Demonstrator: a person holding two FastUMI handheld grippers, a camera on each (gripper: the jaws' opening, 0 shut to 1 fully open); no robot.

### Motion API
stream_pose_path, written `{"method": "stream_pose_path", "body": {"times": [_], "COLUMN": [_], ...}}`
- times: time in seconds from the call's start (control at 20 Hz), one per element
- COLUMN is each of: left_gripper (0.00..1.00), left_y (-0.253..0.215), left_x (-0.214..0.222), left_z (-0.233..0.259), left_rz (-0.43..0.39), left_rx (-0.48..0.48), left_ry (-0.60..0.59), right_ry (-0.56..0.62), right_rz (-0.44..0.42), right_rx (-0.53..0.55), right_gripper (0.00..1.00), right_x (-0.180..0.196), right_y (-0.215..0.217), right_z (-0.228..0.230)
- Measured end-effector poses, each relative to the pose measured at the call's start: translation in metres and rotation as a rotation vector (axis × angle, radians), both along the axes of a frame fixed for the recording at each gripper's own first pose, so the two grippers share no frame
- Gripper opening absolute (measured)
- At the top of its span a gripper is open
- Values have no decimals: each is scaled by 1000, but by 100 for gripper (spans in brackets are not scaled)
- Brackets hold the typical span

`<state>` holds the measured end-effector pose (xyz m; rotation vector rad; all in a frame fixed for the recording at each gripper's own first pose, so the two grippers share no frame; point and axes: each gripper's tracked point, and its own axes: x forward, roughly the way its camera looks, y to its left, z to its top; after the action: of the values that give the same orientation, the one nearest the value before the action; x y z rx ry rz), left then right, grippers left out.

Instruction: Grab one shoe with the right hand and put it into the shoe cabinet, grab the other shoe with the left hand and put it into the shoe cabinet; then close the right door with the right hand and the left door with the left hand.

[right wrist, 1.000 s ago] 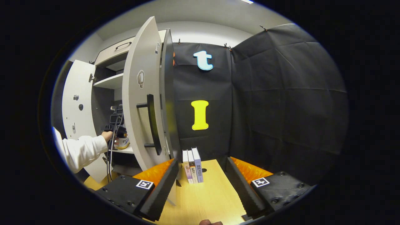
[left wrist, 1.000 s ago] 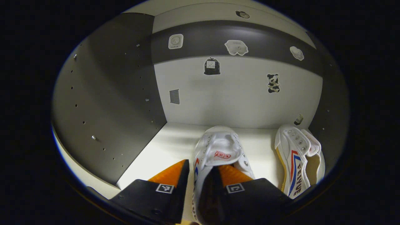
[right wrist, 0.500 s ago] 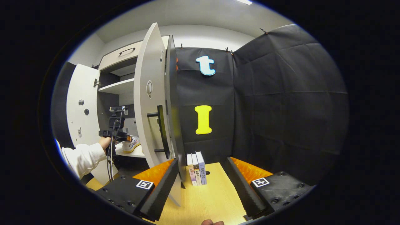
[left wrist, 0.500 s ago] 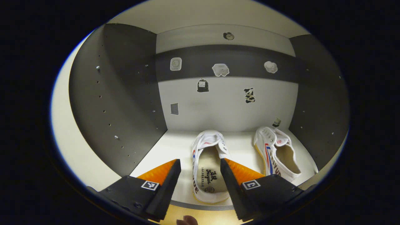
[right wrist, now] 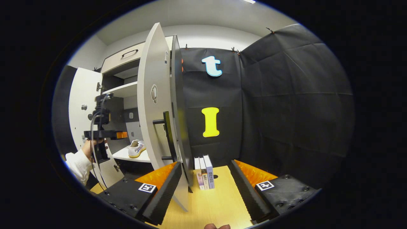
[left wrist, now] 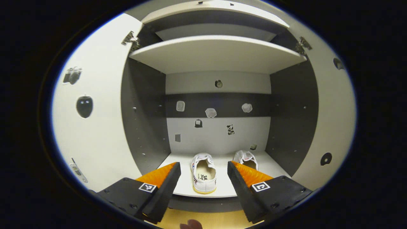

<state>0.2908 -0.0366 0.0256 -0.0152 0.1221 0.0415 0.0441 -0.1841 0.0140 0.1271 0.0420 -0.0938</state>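
Shoes: one (left wrist: 203,173) lies between my left claw's (left wrist: 203,181) spread fingers in its view, the other (left wrist: 246,158) beside it, both on the cabinet's lower shelf (left wrist: 181,186). My right claw (right wrist: 205,187), spread and empty, hovers over the table (right wrist: 216,206) near the right door (right wrist: 155,105) and books (right wrist: 205,171). Risk: swinging that door shut could catch my left claw in front of the opening.

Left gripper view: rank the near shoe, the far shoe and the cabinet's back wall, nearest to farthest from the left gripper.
1. Near shoe: on the bottom shelf, heel toward the open left gripper, straight ahead between its fingers.
2. Far shoe: farther back on the shelf, to the right.
3. Back wall: behind both shoes.
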Motion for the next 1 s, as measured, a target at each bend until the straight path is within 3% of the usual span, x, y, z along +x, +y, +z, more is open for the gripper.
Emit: {"method": "stream_pose_path", "body": {"times": [0.25,0.6,1.0], "left_gripper": [94,95,95], "left_y": [5,15,13], "left_x": [-69,-146,-191], "left_z": [24,26,9], "left_rz": [-12,-8,-67], "left_rx": [-58,-6,-39], "left_ry": [-92,-127,-95], "right_ry": [-21,-36,-42], "right_rz": [13,37,28], "right_rx": [-1,-20,-12], "right_gripper": [98,98,98], "right_x": [16,46,61], "right_y": [0,7,7], "right_z": [8,17,20]}}
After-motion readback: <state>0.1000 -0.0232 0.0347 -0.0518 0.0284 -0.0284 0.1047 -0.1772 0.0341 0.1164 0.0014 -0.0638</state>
